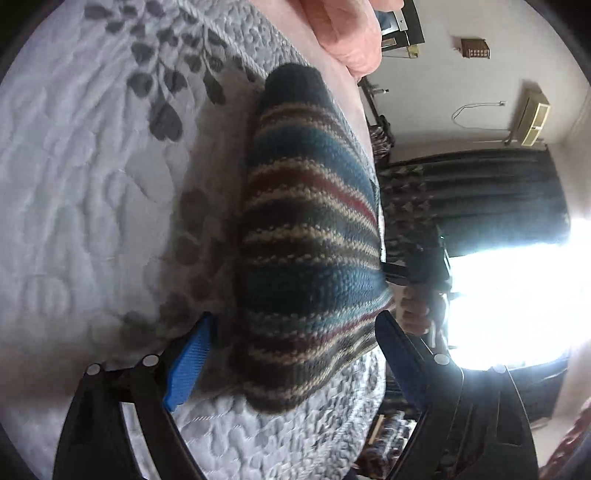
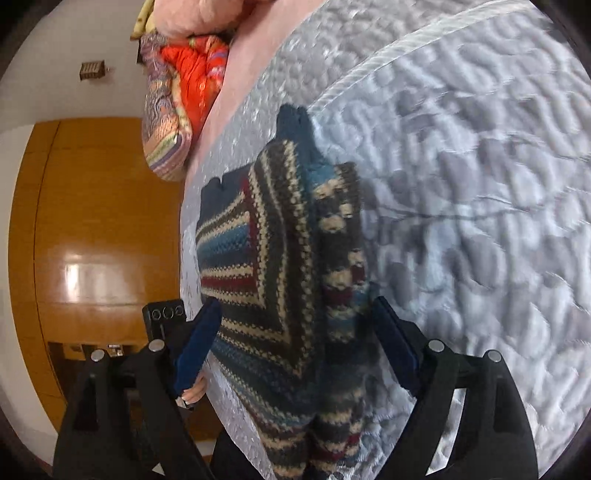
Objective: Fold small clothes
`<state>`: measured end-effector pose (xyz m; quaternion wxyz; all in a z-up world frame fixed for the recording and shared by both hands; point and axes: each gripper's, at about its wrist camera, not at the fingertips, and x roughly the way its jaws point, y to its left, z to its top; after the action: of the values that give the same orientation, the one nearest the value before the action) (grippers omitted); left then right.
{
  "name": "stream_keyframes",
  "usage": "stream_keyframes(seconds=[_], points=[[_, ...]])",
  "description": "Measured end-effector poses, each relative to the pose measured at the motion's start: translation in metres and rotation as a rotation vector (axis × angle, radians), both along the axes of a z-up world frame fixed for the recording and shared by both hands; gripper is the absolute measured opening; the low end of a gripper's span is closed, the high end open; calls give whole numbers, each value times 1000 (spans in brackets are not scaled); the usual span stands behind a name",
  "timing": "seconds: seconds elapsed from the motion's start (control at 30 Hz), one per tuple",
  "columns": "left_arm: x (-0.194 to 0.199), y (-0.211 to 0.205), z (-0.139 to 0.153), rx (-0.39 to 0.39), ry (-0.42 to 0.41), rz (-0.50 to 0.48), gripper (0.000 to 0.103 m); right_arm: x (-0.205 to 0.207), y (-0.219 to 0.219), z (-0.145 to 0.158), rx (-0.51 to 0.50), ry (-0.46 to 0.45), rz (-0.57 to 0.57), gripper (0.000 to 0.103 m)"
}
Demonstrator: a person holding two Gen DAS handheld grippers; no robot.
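Room: white walls, a dark curtain [image 1: 480, 199] beside a very bright window, and a glossy orange-brown wooden wardrobe [image 2: 85, 229] on the other side.
Bed: a grey-white quilted bedspread with a dark leaf print [image 1: 92, 166] covers it; it is the soft surface that carries the work.
Pillows: a pink pillow [image 1: 347, 33] and a bright patterned orange cushion [image 2: 188, 81] lie at the far end of the bed.
Garment: a small knitted sweater with blue, cream, dark red and grey stripes [image 1: 306, 236] lies near the side edge of the bed, partly doubled over itself; I judge a fold is in progress.
Left gripper [image 1: 295, 343]: jaws apart, one blue pad at each side of the sweater's near end, not closed on it.
Right gripper [image 2: 295, 332]: jaws apart also, standing around the folded knit, probably to seize or press it.
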<state>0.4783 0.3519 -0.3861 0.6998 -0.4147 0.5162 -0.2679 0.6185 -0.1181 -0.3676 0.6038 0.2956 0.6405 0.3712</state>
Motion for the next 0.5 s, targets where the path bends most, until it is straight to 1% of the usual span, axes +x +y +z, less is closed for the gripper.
stream_keyframes(seconds=[0.13,0.23,0.27,0.37,0.5], points=[[5,-9,-13,-67,10,-49,88,3,23,-7,-11,3,46,83],[7,-8,-18,-138,4,-53,89,9,30,-16,6,14,46,83],[10,-9,-18,-147,4,-58,89,10,32,-18,15,14,43,83],[15,-15,-23,-135,10,-89,90,17,46,-20,38,6,37,83],[19,-27,-20,-73,25,-118,88,22,63,-21,45,-5,49,83]])
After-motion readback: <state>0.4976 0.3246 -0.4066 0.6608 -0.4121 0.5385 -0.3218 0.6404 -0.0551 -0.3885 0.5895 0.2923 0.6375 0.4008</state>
